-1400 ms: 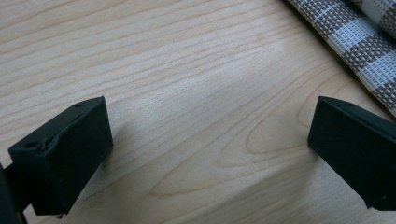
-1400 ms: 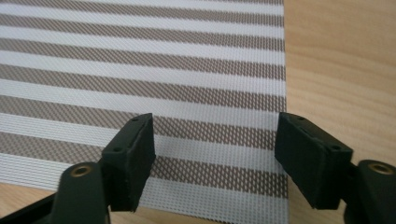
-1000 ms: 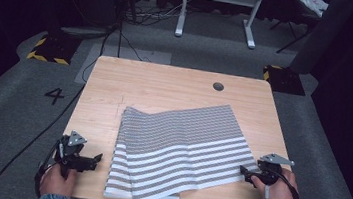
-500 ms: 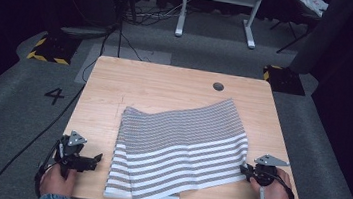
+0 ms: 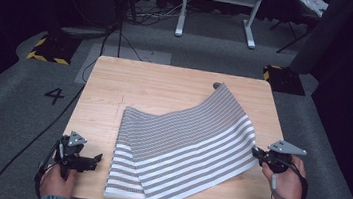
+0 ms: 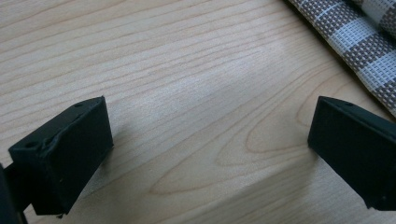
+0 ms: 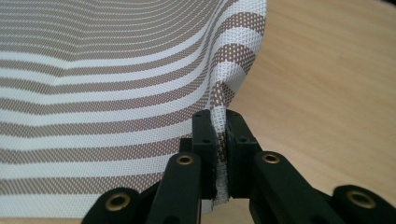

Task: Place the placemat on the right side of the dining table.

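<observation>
Your right gripper (image 5: 257, 153) has just closed its jaws on the striped mat's (image 5: 185, 140) right edge and raised it, so folding can begin; your left gripper (image 5: 97, 158) rests spread.

1. We see a woven mat (image 5: 184, 145) with brown and white stripes, spread over the near half of the bench (image 5: 166, 85).
2. Its left part lies folded and flat on the wood.
3. Its right edge is raised off the bench, so the mat curves upward there.
</observation>
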Motion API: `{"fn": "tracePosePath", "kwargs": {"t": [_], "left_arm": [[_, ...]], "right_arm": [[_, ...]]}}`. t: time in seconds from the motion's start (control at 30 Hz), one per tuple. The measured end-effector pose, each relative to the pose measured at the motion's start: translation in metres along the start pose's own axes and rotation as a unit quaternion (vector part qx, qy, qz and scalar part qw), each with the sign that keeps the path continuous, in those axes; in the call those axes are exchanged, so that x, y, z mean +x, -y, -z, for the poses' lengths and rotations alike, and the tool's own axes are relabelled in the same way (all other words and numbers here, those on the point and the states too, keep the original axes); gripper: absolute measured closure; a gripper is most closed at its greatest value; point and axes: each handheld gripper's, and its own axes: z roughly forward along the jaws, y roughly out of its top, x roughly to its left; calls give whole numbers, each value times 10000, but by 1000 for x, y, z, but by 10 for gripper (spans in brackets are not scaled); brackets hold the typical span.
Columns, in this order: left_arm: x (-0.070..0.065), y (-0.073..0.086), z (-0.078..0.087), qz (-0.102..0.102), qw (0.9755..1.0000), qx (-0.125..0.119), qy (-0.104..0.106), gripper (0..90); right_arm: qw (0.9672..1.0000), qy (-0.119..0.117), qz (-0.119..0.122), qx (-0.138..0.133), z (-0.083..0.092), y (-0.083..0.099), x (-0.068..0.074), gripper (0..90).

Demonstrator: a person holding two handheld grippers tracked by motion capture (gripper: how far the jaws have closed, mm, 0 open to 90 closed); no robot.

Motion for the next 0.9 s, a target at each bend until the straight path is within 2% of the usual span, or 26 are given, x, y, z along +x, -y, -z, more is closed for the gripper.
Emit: {"fn": "tracePosePath", "kwargs": {"t": [0.17, 0.2, 0.27, 0.3, 0.43, 0.5, 0.57, 0.63, 0.67, 0.7, 0.73, 0.77, 0.8, 0.83, 0.9], "left_arm": [[0, 1, 0, 3, 10000, -6, 3, 0], [-1, 1, 0, 6, 10000, -9, 2, 0], [-1, 1, 1, 4, 10000, -9, 1, 0], [-1, 1, 1, 4, 10000, -9, 1, 0], [-1, 1, 1, 8, 10000, -2, -24, 0], [-1, 1, 1, 5, 10000, 0, -22, 0], [-1, 1, 1, 6, 10000, 1, -22, 0], [-1, 1, 1, 8, 10000, -1, -23, 0], [-1, 1, 1, 6, 10000, -1, -18, 0], [-1, 1, 1, 9, 10000, -7, -11, 0], [-1, 1, 1, 8, 10000, -8, -12, 0], [-1, 1, 1, 8, 10000, -8, -12, 0], [-1, 1, 1, 7, 10000, 0, -23, 0], [-1, 1, 1, 7, 10000, 0, -23, 0], [-1, 1, 1, 10, 10000, -2, -24, 0]], "right_arm": [[9998, 179, 51, -46, 0, -16, -17, 852], [9997, 223, -4, -43, -1, -17, -21, 852], [9995, 306, 31, 52, -7, -19, -32, 852], [9995, 306, 31, 52, -7, -19, -32, 852], [9989, 430, -59, 180, -25, -20, -50, 851], [9988, 441, -55, 203, -28, -20, -54, 851], [9989, 442, 24, 127, -42, -20, -69, 837], [9989, 447, 39, 98, -46, -19, -73, 807], [9982, 577, 88, -134, -52, -18, -79, 633], [9973, 670, 100, -266, -53, -17, -80, 582], [9971, 665, 24, -362, -52, -17, -80, 551], [9971, 665, 24, -362, -52, -17, -80, 551], [9970, 493, -203, -564, -48, -17, -74, 492], [9970, 493, -203, -564, -48, -17, -74, 492], [9972, 426, -28, -617, -38, -21, -57, 464]]}}
